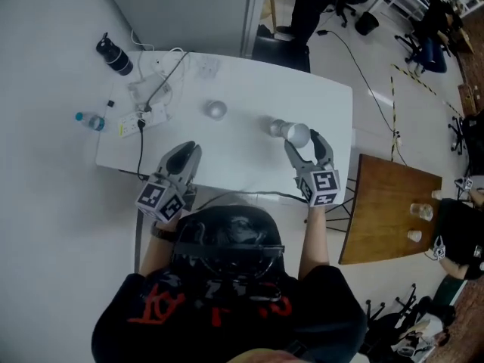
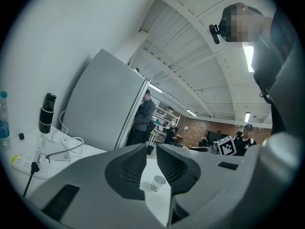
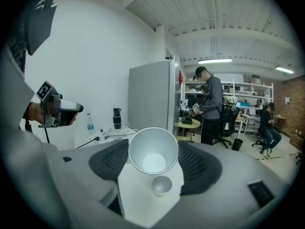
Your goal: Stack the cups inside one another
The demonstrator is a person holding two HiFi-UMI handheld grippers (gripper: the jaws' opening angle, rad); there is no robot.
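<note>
A white paper cup (image 1: 298,134) hangs tilted above the white table (image 1: 249,165), and my right gripper (image 1: 304,141) is shut on it. In the right gripper view its open mouth (image 3: 153,151) faces the camera between the jaws. A second cup (image 1: 276,127) (image 3: 162,185) stands on the table just under and left of the held one. Another cup (image 1: 216,110) (image 2: 158,182) stands at mid-table. My left gripper (image 1: 187,148) (image 2: 151,149) hovers at the table's near left, pointing at that cup from a distance; its jaws stand a narrow gap apart with nothing between them.
A power strip (image 1: 140,122) with cables, a water bottle (image 1: 89,120) and a black flask (image 1: 115,55) crowd the table's far left. A black cable trails over the near edge. A wooden table (image 1: 386,203) with small cups (image 1: 420,212) stands to the right. A person (image 1: 310,6) stands beyond.
</note>
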